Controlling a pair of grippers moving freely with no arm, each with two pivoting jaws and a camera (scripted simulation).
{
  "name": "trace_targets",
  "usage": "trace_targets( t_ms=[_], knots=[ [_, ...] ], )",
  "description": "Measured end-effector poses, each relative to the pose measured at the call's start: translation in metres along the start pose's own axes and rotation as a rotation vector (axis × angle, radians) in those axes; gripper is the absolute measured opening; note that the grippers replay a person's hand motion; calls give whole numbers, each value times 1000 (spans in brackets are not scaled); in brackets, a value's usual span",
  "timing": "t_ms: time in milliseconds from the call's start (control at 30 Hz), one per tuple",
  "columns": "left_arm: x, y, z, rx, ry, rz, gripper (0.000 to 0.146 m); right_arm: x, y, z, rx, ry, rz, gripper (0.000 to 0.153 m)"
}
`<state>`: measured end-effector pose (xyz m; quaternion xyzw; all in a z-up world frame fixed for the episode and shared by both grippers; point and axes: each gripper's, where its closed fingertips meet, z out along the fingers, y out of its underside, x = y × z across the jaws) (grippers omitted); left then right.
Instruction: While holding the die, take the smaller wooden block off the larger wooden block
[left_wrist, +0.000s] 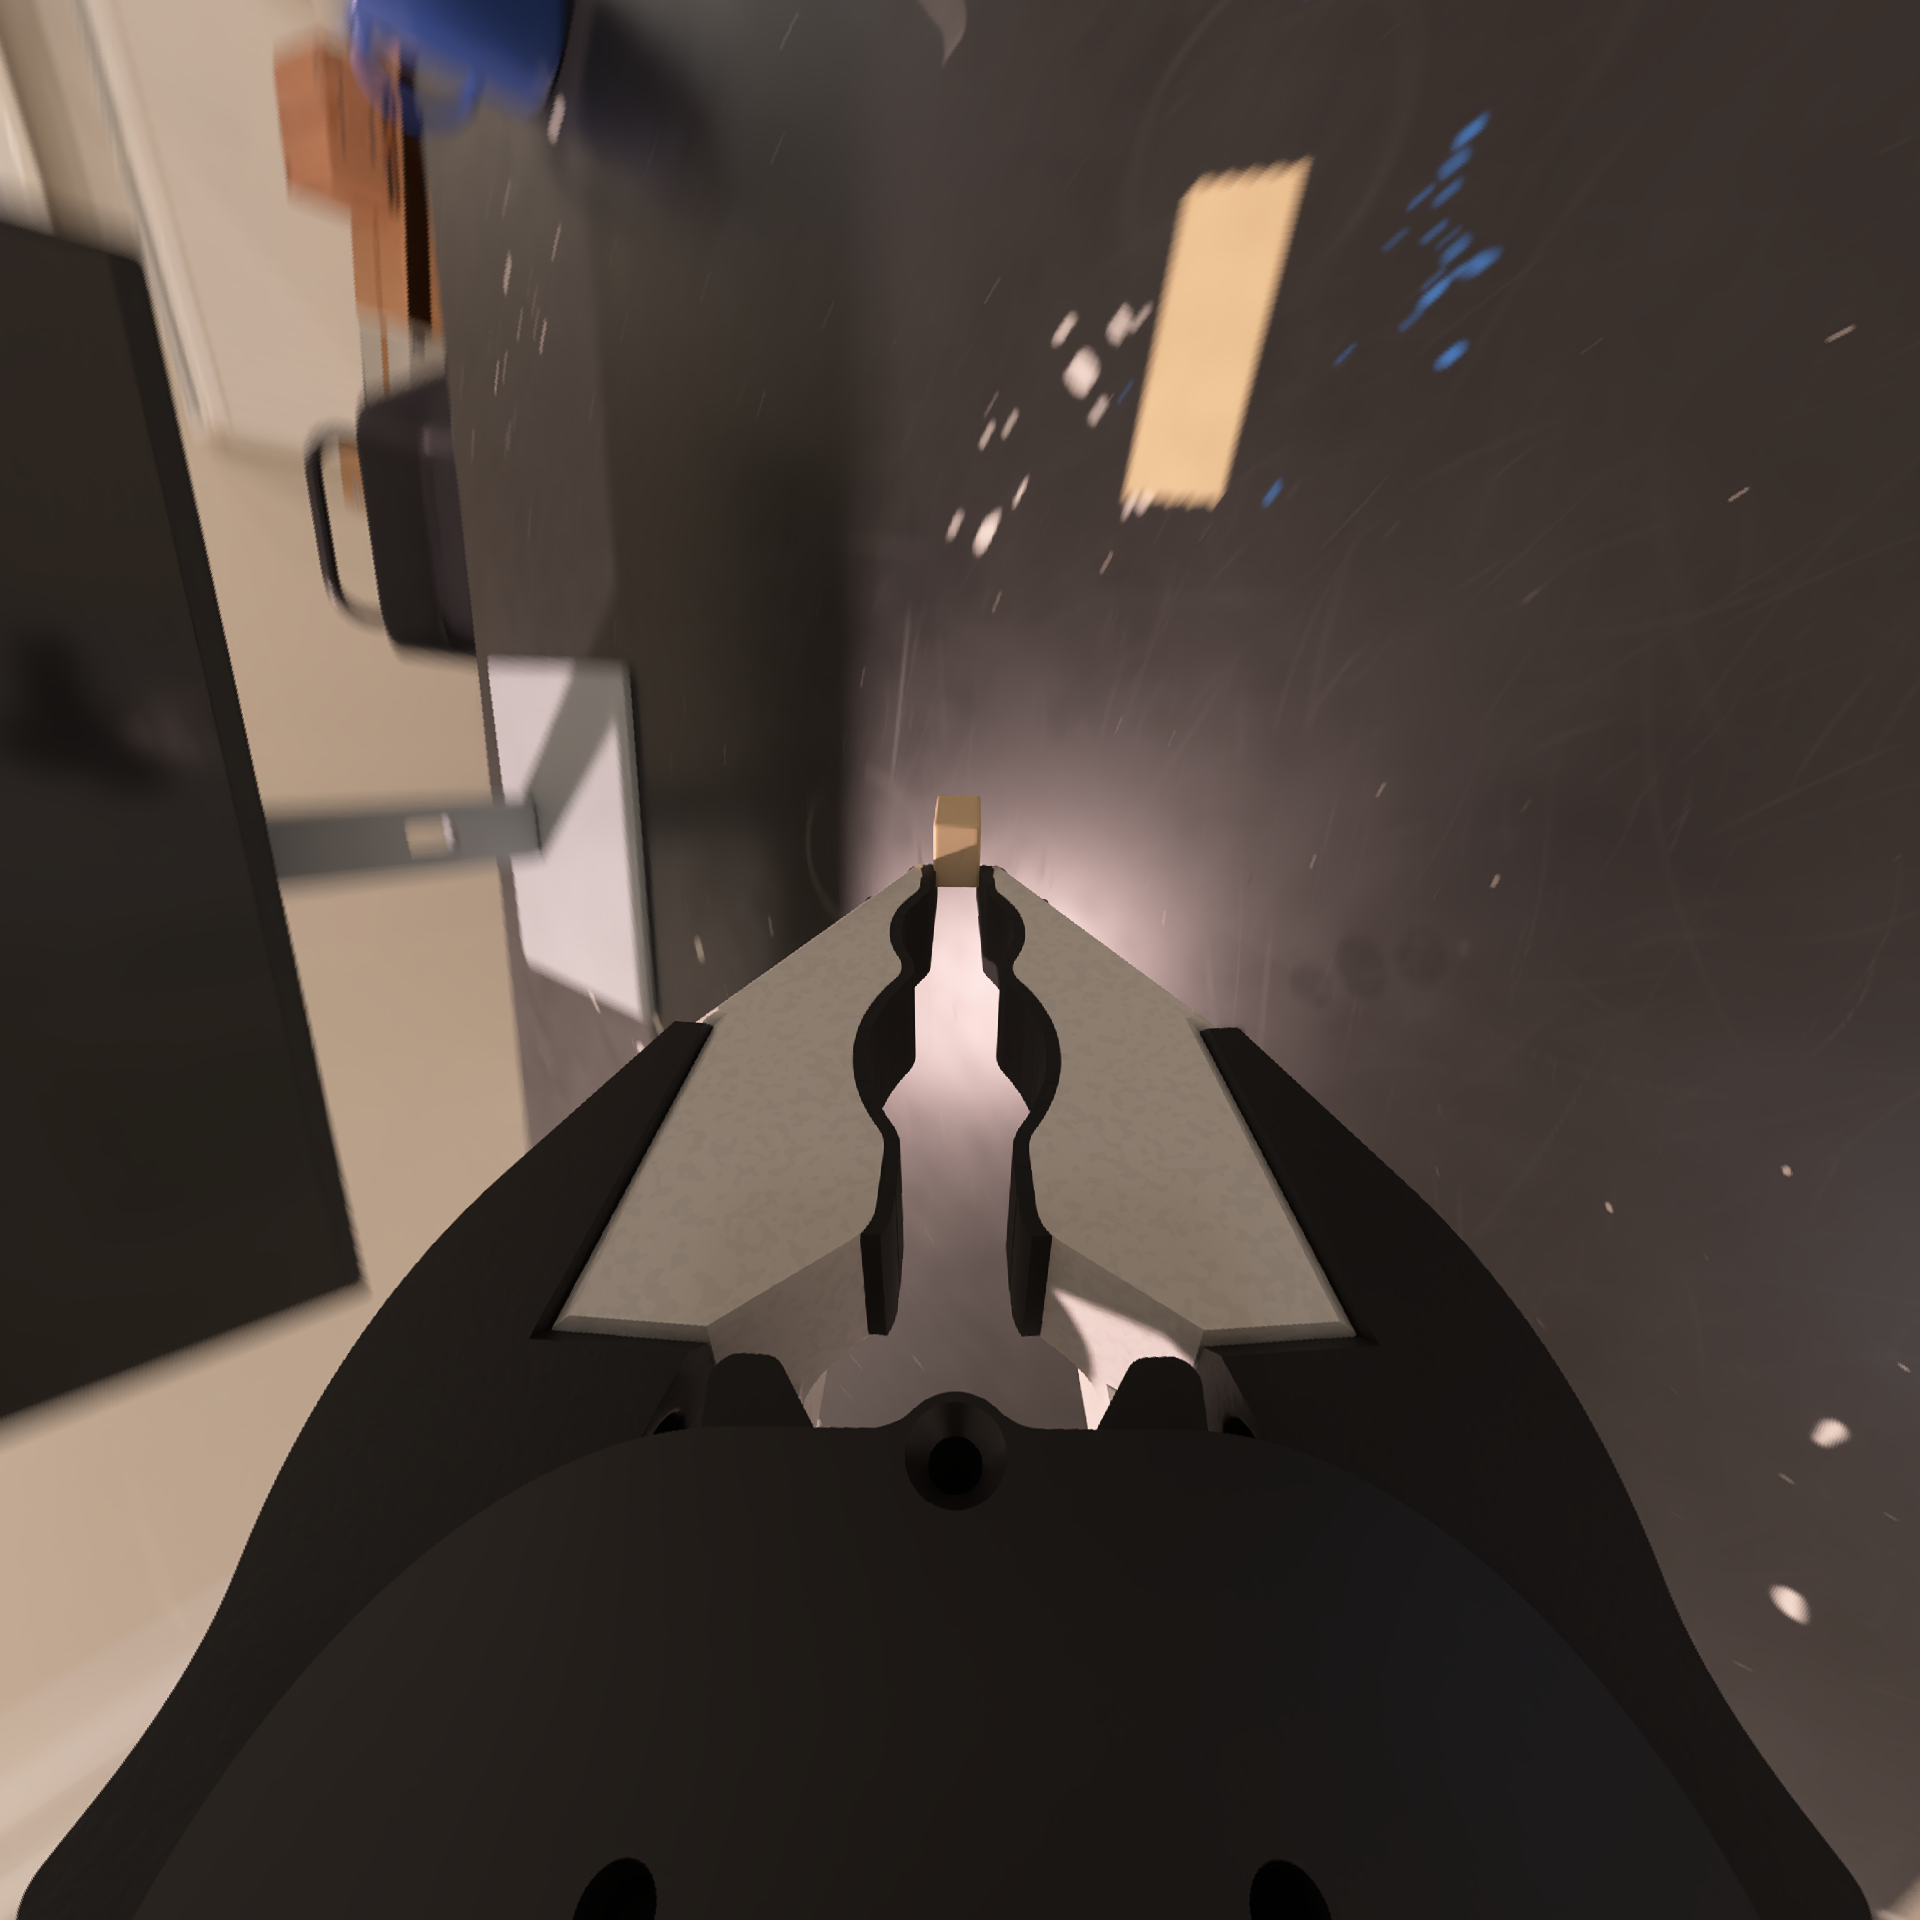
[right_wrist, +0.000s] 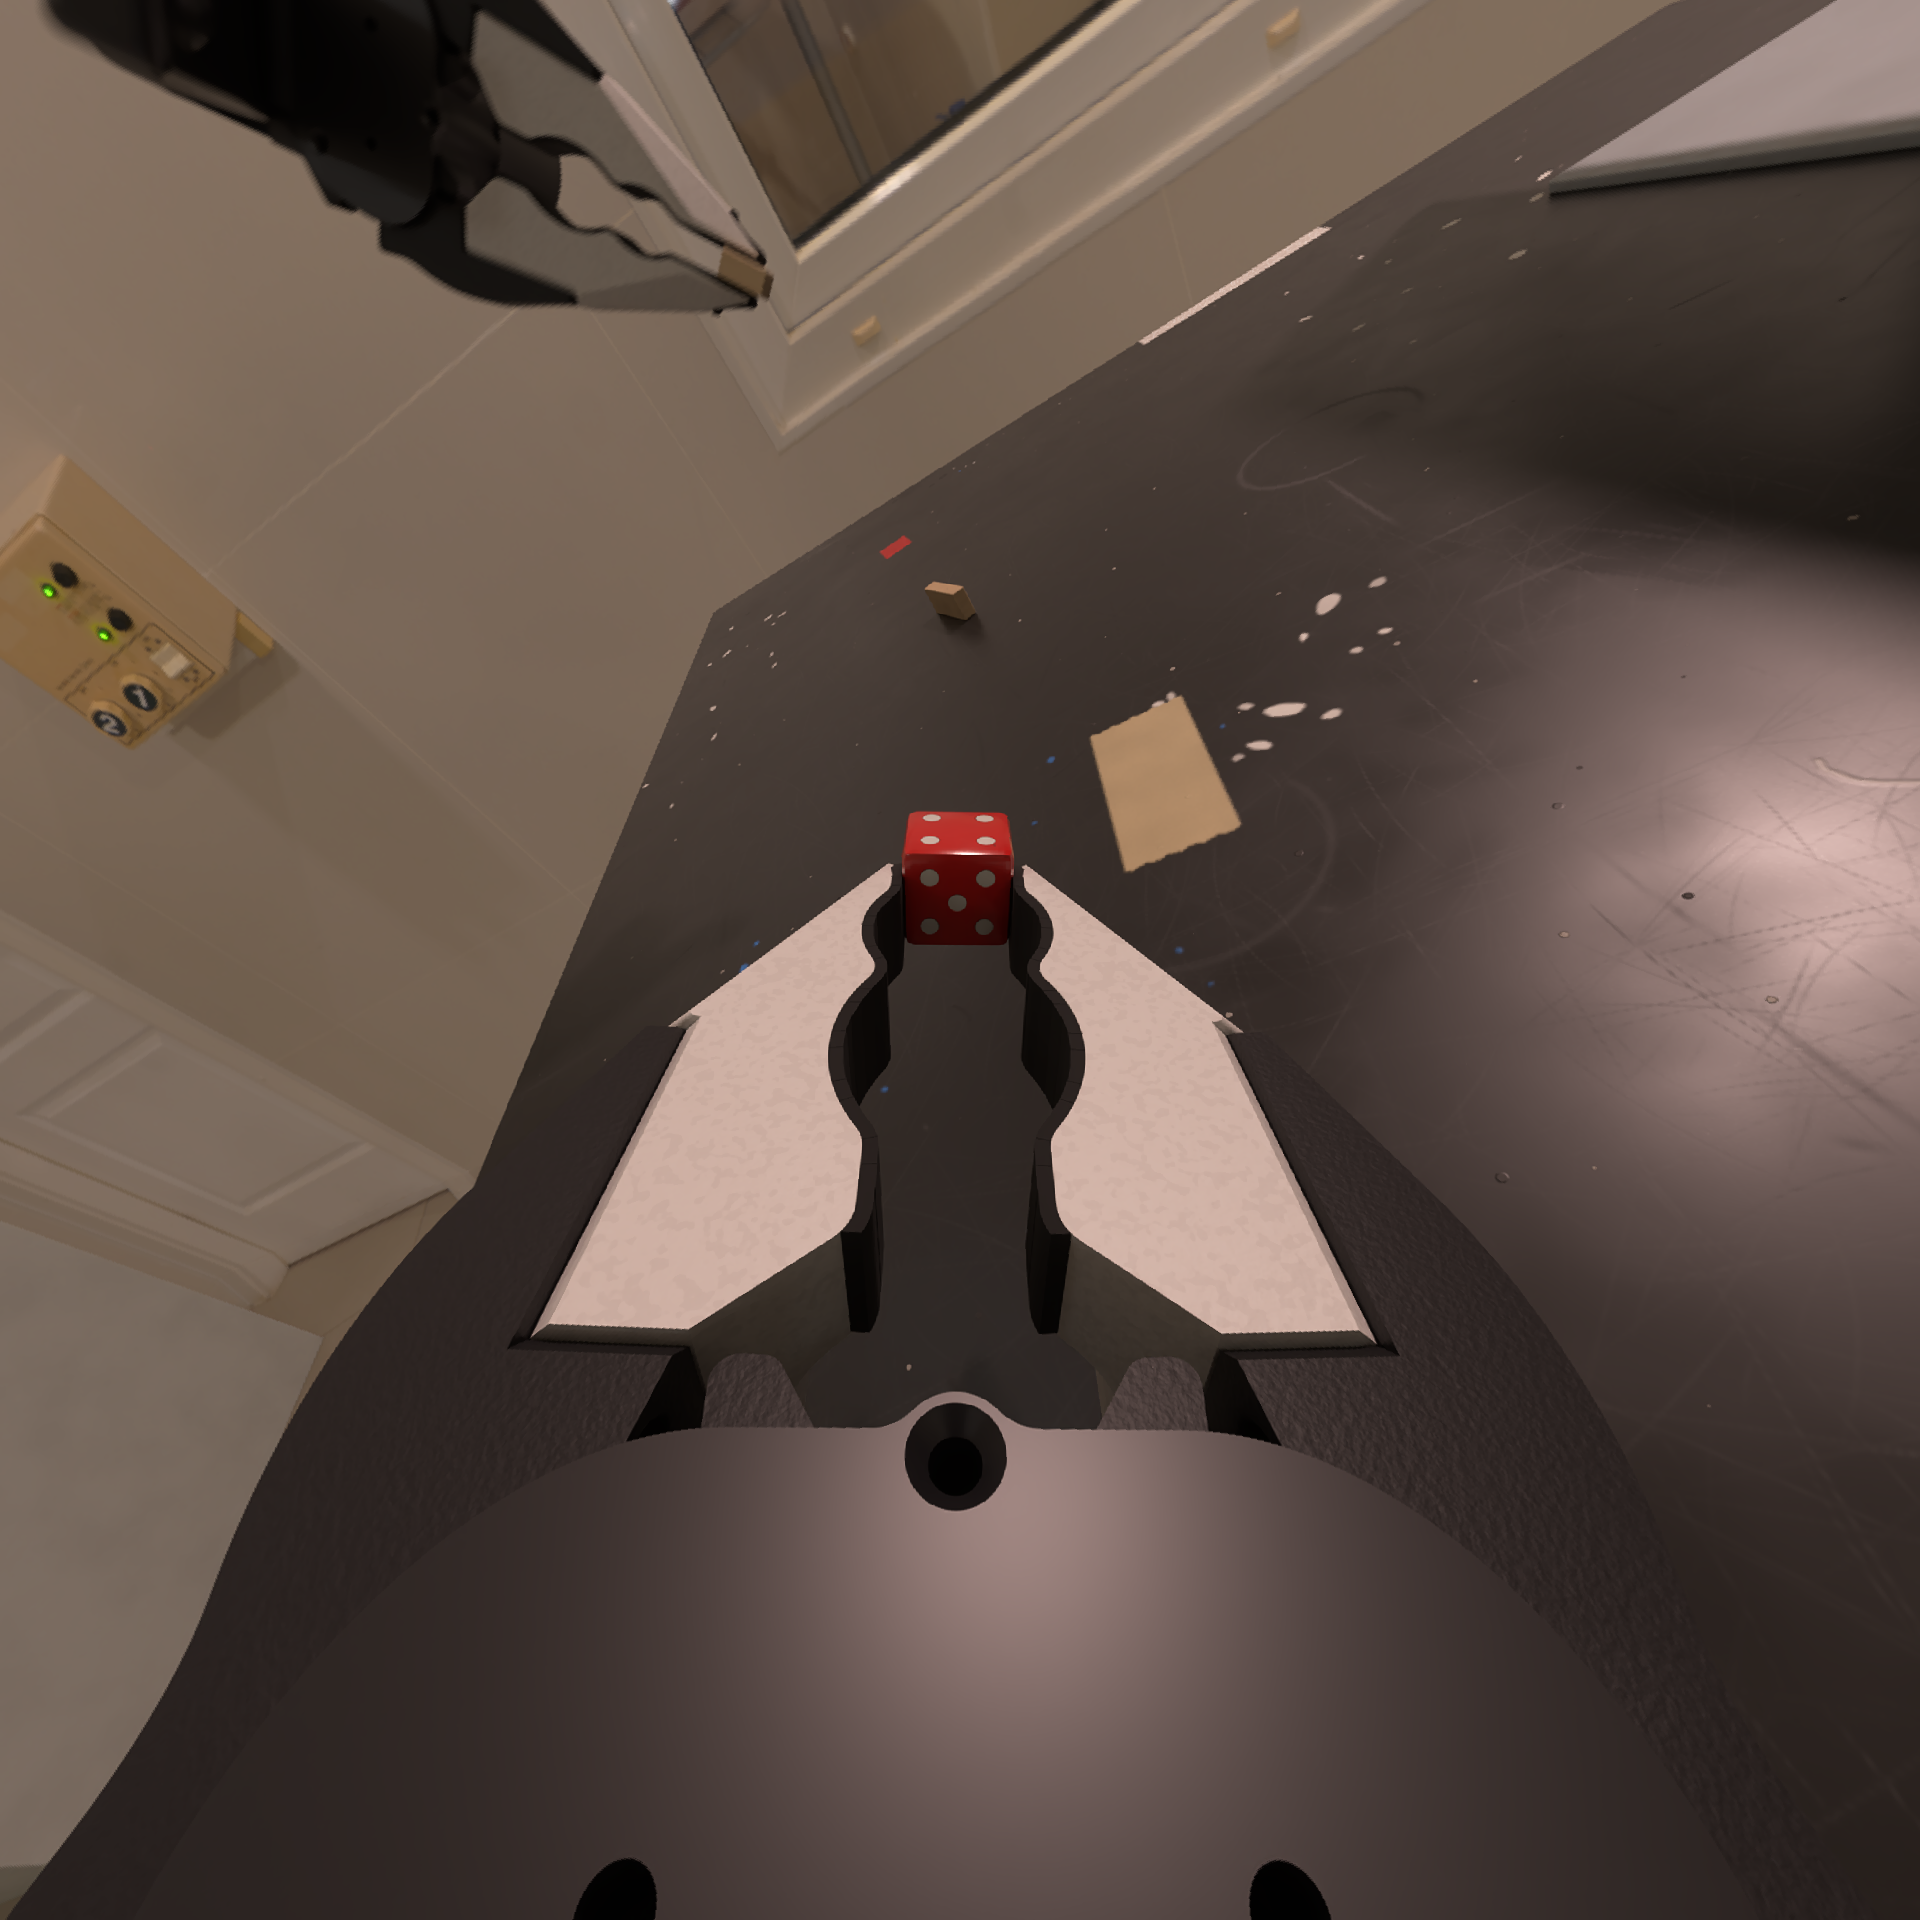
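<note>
My right gripper (right_wrist: 956, 904) is shut on a red die with white pips (right_wrist: 956, 862) and holds it above the dark table (right_wrist: 1455, 1039). My left gripper (left_wrist: 956, 883) is shut on the smaller wooden block (left_wrist: 956, 847), a small tan cube pinched at the fingertips. In the right wrist view the left gripper (right_wrist: 727, 283) shows at the upper left, raised well above the table with the block (right_wrist: 753, 272) in its tips. The larger wooden block (right_wrist: 951, 601) lies alone on the table near its far edge, with nothing on top.
A flat tan patch (right_wrist: 1164, 784) lies on the table beyond the die; it also shows in the left wrist view (left_wrist: 1216, 332). A white sheet (right_wrist: 1745, 114) lies at the far right. A wall panel with green lights (right_wrist: 114, 644) is at the left. A dark handled box (left_wrist: 405, 509) stands at the table edge.
</note>
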<state>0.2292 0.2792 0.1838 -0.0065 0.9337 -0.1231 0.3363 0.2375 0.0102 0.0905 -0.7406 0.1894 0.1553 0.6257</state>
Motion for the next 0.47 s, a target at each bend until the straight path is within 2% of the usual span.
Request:
trace_targets(
  t_ms=[133, 233, 333, 467],
  knots=[
    [41, -82, 32, 54, 76, 324, 7, -1, 0, -4, 9, -9, 6, 19],
    [69, -117, 62, 54, 104, 516, 7, -4, -2, -7, 29, -40, 7, 19],
    [82, -137, 89, 69, 118, 546, 7, -9, -4, -11, 45, -76, -1, 19],
    [89, -138, 117, 51, 99, 548, 7, -18, -6, -14, 63, -137, -11, 19]
  ],
)
